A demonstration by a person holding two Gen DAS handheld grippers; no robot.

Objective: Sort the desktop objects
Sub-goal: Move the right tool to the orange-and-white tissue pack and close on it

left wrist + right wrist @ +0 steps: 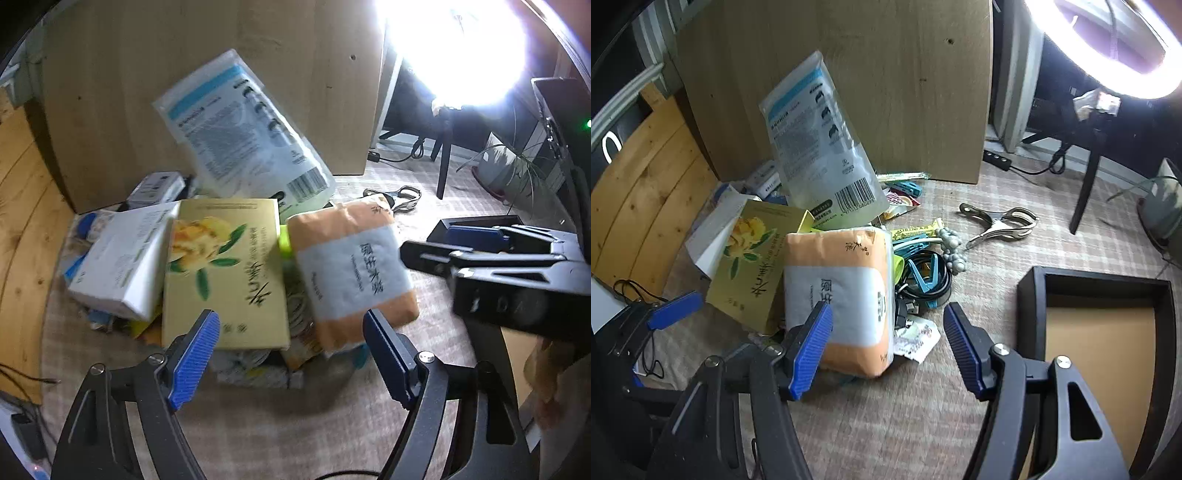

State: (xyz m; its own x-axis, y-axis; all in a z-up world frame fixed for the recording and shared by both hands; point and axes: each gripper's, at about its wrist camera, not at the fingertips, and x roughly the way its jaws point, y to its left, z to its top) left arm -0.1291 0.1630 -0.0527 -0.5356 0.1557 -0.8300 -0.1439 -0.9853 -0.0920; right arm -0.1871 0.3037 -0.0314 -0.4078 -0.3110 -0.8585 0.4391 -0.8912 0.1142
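- Left gripper point(291, 332): blue ribbed pads apart, nothing between them; poised over the near edge of the pile, above the yellow flower-print box point(225, 273) and the orange tissue pack point(354, 273); no contact visible.
- Right gripper point(888, 328): jaws released, nothing grasped; left pad in front of the orange tissue pack point(838, 295), right pad over bare tablecloth point(886, 424); whether the left pad touches the pack cannot be told.
- Pile of desktop objects: heaped on the checked cloth against a wooden panel point(849, 74); orange tissue pack lies beside the yellow box, partly atop smaller items; white box point(122, 262) lies at the yellow box's far side, tilted.
- Clear plastic pouch point(820, 147) with blue print and barcode: upright, leaning at the back of the pile.
- Loose items beside the pack: teal clips point(925, 275), black cable coil, sachets.
- Metal clamp point(1001, 223): alone on the cloth, apart from the pile.
- Black tray point(1030, 295): brown floor, nothing in it; right of the pile.
- Ring light point(1115, 48): lit, top right.
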